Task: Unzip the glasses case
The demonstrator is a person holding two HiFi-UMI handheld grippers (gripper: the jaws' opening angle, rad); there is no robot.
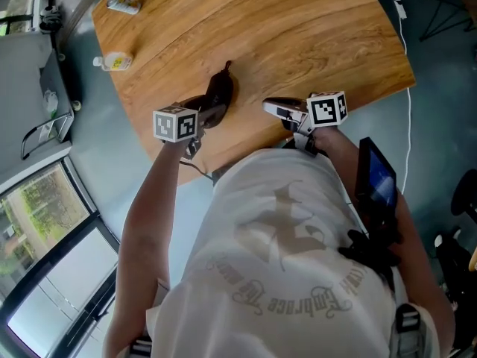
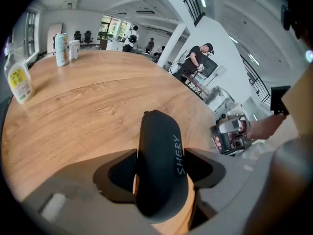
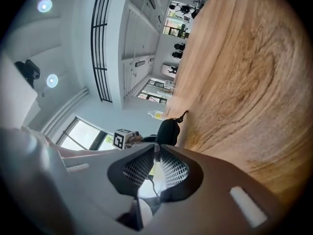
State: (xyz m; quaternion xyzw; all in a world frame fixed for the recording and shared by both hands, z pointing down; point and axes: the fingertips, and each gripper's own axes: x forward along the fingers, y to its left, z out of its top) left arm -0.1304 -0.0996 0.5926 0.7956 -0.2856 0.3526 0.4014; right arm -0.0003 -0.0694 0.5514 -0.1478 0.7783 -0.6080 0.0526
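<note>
Currently the left gripper (image 2: 161, 173) pinches the black glasses case (image 2: 157, 151) near the edge of the wooden table (image 1: 298, 36), while the right gripper (image 3: 157, 153), jaws pressed together and empty, hangs nearby.

The glasses case (image 2: 159, 165) is black with white lettering; the table (image 1: 298, 36) is warm brown wood with darker curving grain; the left gripper (image 1: 211, 112) and right gripper (image 1: 270, 107) are grey, with black-and-white square markers; the bottle (image 1: 115, 62) at ten o'clock has a yellow label; the shirt (image 1: 298, 230) is cream with tan print.
</note>
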